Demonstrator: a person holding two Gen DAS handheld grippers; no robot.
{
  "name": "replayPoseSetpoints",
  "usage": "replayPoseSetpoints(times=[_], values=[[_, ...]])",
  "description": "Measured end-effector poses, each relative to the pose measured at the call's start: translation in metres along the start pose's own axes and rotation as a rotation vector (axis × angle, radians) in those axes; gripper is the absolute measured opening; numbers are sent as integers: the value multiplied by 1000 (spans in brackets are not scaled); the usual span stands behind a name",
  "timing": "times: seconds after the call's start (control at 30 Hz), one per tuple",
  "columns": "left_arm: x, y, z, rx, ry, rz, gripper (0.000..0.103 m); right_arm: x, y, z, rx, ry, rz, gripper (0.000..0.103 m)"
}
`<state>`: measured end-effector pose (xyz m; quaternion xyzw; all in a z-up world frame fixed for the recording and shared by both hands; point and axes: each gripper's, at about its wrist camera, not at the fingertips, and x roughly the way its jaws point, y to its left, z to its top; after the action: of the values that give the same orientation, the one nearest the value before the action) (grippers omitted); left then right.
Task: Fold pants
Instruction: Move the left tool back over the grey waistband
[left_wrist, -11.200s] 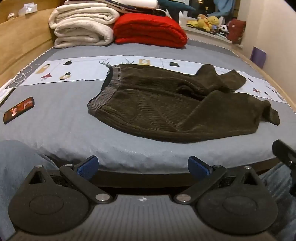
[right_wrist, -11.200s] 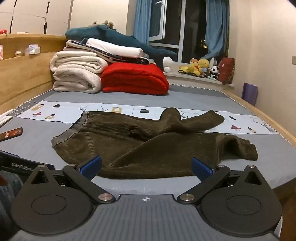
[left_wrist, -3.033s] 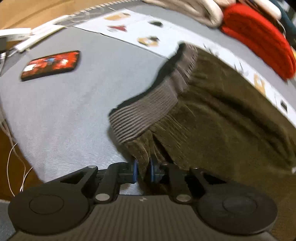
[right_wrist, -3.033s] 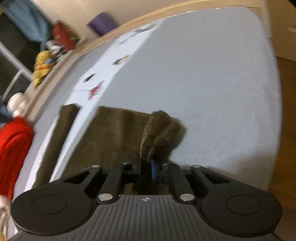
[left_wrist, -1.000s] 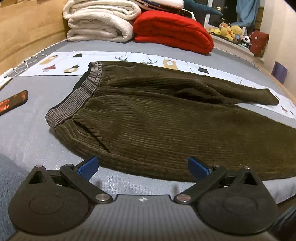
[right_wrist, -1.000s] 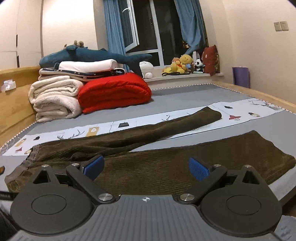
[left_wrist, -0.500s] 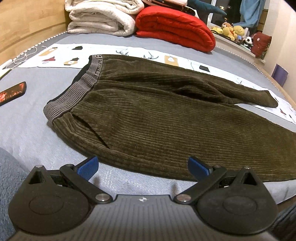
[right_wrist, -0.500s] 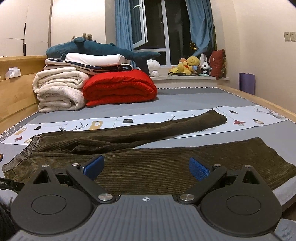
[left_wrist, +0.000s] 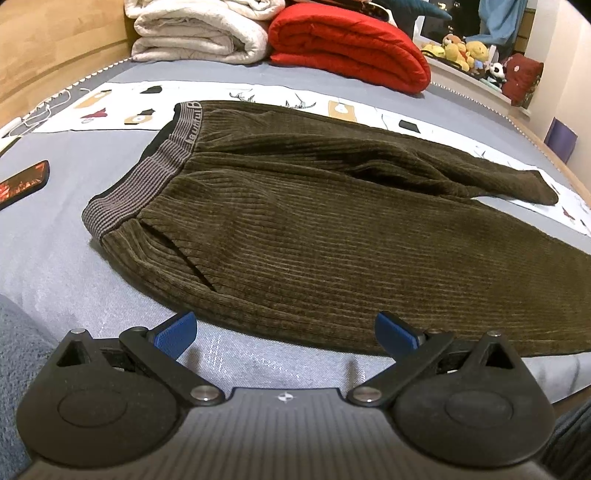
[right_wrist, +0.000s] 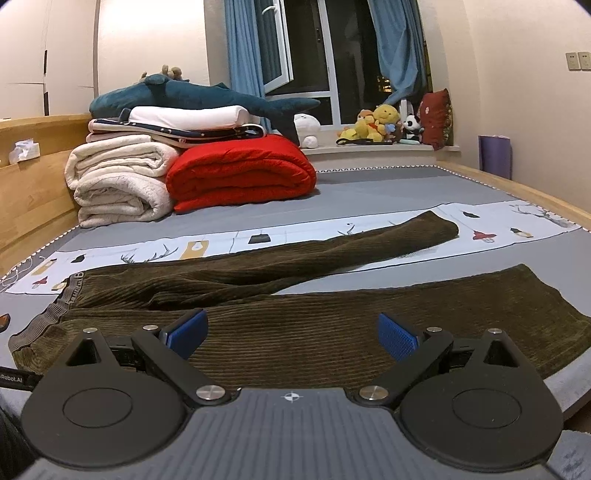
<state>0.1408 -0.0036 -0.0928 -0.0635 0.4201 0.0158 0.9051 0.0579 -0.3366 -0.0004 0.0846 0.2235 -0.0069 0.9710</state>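
Note:
Dark olive corduroy pants lie spread flat on the grey bed, waistband to the left, legs running right. The near leg lies along the front edge; the far leg angles away toward the back right. My left gripper is open and empty, just above the near edge of the pants by the hip. My right gripper is open and empty, low over the near leg.
Folded white blankets and a red quilt are stacked at the head of the bed, with a plush shark on top. A phone lies at the left. A printed white strip runs under the pants. The wooden bed frame borders the right.
Both grippers stayed open. The left one moved slightly closer to the pants' near edge; the right view rose a little.

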Motion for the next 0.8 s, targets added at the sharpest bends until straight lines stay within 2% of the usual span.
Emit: replayPoseSetpoints(times=[0.5,0.8], values=[[3,-4,40,9,-9,-15,103,15,8,3,20,15,35,98],[16,-11,110,73,-61,-31,103,22,6,6,78,24,41,98]])
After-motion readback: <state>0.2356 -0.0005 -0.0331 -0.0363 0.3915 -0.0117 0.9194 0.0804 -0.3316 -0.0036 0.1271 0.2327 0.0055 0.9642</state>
